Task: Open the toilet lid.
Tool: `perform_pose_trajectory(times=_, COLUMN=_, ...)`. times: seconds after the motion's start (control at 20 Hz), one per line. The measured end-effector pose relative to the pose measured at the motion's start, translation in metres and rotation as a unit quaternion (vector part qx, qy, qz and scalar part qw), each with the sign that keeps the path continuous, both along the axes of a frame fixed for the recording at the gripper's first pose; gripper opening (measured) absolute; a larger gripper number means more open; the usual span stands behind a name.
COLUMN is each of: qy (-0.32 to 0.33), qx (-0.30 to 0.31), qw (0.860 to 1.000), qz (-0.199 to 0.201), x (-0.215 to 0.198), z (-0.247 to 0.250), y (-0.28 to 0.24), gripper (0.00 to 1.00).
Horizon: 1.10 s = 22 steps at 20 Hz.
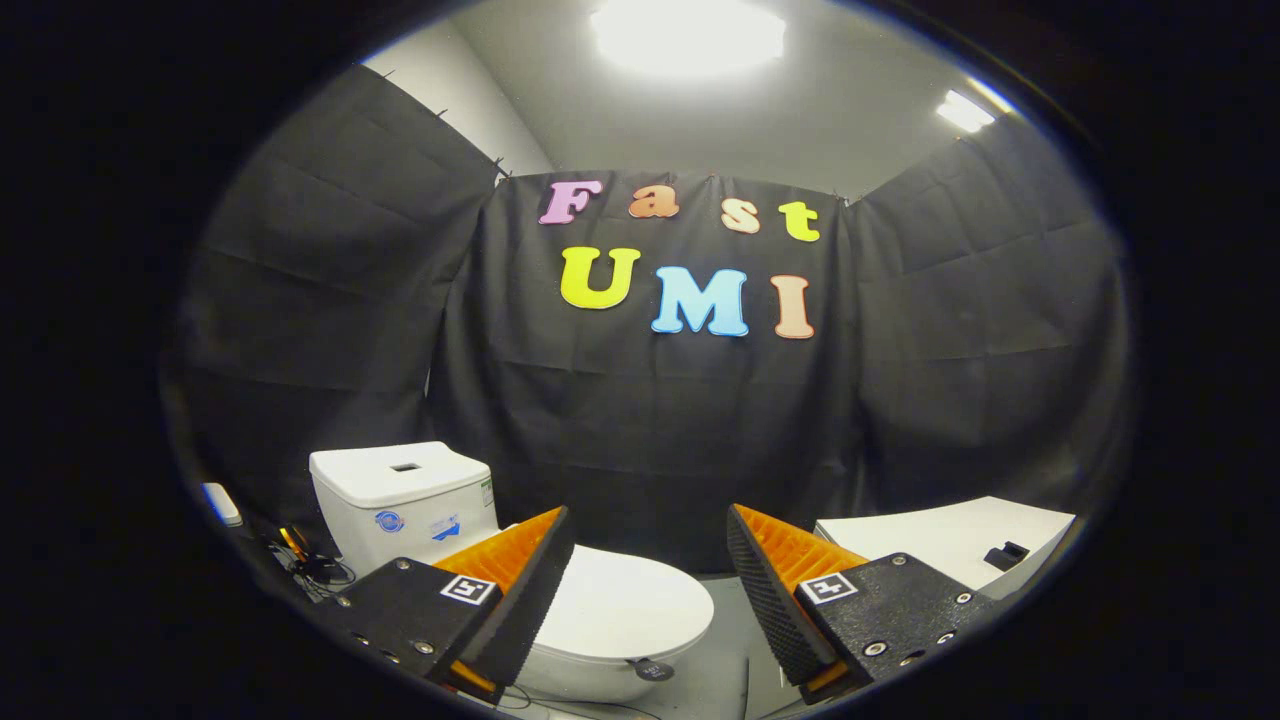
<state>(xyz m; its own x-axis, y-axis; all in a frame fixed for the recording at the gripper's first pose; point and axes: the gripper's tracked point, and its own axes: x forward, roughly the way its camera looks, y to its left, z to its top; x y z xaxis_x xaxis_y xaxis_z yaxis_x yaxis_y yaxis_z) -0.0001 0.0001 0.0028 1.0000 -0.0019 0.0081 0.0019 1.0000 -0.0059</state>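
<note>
Gripper point(650, 560) level above closed toilet lid point(625, 610) (fingers spread).

From my remote feed: glossy white ceramic-looking toilet lid point(625, 610) and tank point(400, 500), matt creased black cloth wall point(650, 440), ribbed, textured faces on the gripper point(650, 560) fingers, spread apart.

The grey floor point(722, 660) carries the white toilet point(620, 620), lid down, its tank point(400, 500) behind, a tangle of cables point(310, 565) beside it, and a white counter point(950, 540) well apart.
</note>
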Motion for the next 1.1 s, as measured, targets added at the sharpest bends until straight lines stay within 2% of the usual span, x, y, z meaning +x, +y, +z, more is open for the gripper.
perform_pose_trajectory(times=0.55, qy=-0.012, qx=0.004, qw=1.000, qz=0.009, x=-0.001, z=0.005, y=0.002, gripper=0.94)
perform_pose_trajectory(times=0.8, qy=-0.011, qx=0.009, qw=1.000, qz=-0.003, x=-0.001, z=0.003, y=-0.007, gripper=0.94)
perform_pose_trajectory(times=1.1, qy=0.003, qx=0.080, qw=0.997, qz=0.011, x=0.021, z=-0.007, y=-0.002, gripper=0.94)
